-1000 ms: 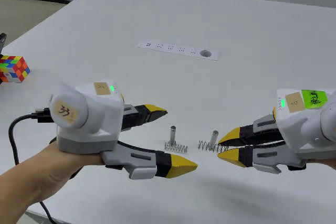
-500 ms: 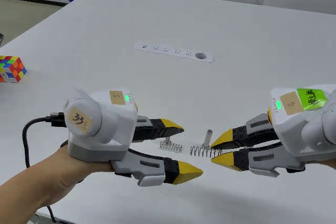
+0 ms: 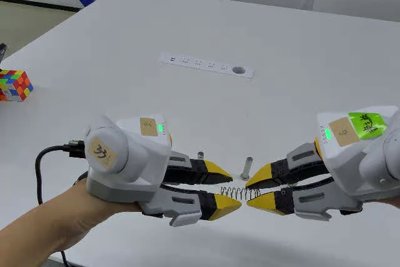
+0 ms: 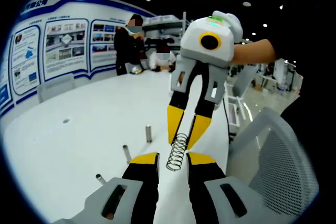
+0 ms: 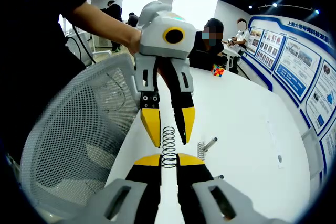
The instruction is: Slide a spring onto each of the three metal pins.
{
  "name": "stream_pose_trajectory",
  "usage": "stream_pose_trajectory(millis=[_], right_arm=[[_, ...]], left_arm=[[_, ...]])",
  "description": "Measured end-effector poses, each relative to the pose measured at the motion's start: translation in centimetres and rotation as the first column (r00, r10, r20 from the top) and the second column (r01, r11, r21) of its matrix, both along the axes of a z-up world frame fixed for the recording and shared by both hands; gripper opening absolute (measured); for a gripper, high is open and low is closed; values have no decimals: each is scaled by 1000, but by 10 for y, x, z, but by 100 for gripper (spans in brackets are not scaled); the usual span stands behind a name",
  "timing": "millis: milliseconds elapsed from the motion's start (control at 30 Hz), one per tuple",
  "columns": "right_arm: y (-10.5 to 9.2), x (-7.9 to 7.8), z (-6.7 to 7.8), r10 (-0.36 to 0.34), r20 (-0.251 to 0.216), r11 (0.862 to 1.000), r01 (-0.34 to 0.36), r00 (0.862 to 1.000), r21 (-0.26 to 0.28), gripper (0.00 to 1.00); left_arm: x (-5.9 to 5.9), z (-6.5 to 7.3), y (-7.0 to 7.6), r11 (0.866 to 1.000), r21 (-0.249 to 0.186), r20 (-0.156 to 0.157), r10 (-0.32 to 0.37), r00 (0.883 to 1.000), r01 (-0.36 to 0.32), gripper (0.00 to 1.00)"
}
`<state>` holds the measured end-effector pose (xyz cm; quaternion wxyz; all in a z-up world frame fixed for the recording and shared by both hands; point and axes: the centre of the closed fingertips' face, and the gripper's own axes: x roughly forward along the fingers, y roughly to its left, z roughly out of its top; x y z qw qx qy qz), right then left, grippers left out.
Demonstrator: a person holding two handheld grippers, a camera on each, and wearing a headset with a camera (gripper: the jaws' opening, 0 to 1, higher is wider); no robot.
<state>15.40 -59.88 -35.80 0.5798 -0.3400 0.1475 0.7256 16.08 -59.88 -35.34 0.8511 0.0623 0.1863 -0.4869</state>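
A small steel spring [image 3: 240,193] hangs level between the two grippers. In the right gripper view my right gripper [image 5: 169,160] is shut on the near end of the spring [image 5: 168,148]. In the head view my right gripper [image 3: 248,194] comes in from the right. My left gripper [image 3: 235,190] faces it tip to tip, jaws slightly apart around the spring's other end [image 4: 177,152], and stands open [image 4: 173,159]. Two upright metal pins [image 3: 247,167] [image 3: 200,155] stand just behind the tips. The left gripper view has three pins [image 4: 148,133] [image 4: 126,153] [image 4: 100,178]. A second spring [image 5: 201,149] lies by a pin [image 5: 210,143].
A white power strip [image 3: 206,65] lies mid-table and a colour cube [image 3: 14,84] sits at the left edge. A black cable [image 3: 47,161] trails from the left gripper. A mesh chair [image 5: 79,129] stands at the near table edge. People stand in the background.
Both grippers have closed in until their tips nearly meet. The left jaws have narrowed around the spring's free end, and the spring now hangs between the two sets of tips.
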Motion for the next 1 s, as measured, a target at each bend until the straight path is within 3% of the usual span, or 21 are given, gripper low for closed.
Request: stream_pose_trajectory(millis=[200, 333, 500, 600, 767, 867, 1000], right_arm=[[1, -2, 4, 10, -9, 1000, -10, 1000, 7, 11], [0, -6, 3, 35, -8, 999, -35, 999, -2, 11], [-1, -8, 4, 40, -8, 999, -40, 999, 0, 11], [-1, -7, 7, 44, 17, 999, -44, 999, 7, 12], [-2, -3, 5, 4, -23, 1000, -4, 1000, 16, 13], [-5, 0, 1, -2, -16, 1000, 2, 1000, 1, 13], [-4, -1, 4, -12, -59, 1000, 13, 998, 27, 12]], left_arm=[[-4, 1, -4, 999, -1, -1, -33, 999, 33, 14], [-9, 0, -6, 997, 22, 3, -69, 998, 69, 12], [-11, 1, -8, 996, 34, 28, -87, 996, 86, 10], [-11, 3, -8, 996, 33, 37, -90, 995, 89, 10], [-11, 6, -9, 995, 28, 42, -95, 995, 94, 10], [-10, 11, -9, 995, 17, 50, -97, 994, 96, 10], [-10, 10, -9, 995, 23, 52, -102, 993, 101, 10]])
